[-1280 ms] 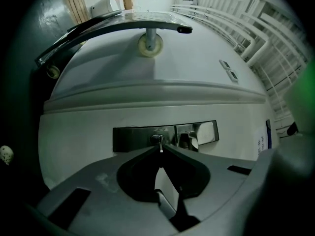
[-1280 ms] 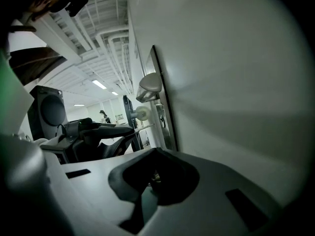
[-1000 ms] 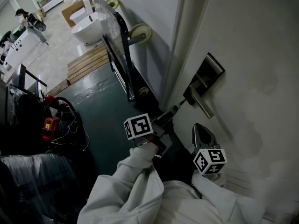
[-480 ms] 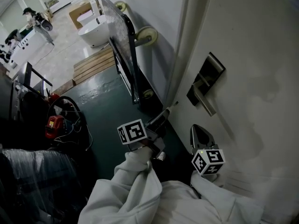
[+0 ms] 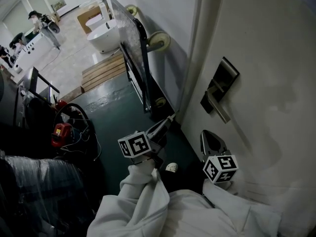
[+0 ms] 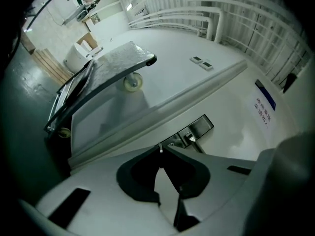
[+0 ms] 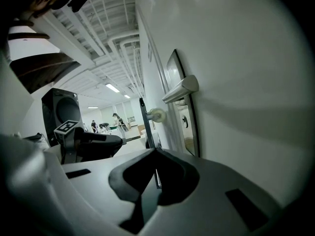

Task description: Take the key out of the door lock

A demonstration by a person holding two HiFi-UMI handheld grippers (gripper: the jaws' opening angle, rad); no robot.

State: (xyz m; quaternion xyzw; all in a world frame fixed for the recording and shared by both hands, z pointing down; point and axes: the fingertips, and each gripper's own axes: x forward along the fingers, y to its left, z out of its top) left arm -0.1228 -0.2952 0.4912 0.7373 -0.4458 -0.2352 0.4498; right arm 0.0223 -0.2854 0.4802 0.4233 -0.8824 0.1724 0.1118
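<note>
Pinching the key (image 6: 160,148) in closed jaws, the left gripper (image 5: 170,118) is holding it clear, lock plate (image 5: 220,85) at two o'clock; squeezing firmly is probably guarding against drops, while the right gripper (image 5: 213,138) is idling shut.

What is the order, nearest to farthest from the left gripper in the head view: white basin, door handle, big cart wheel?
1. Door handle, right, on the door.
2. Big cart wheel, farther up, by the wall.
3. White basin, upper left, on the floor.
</note>
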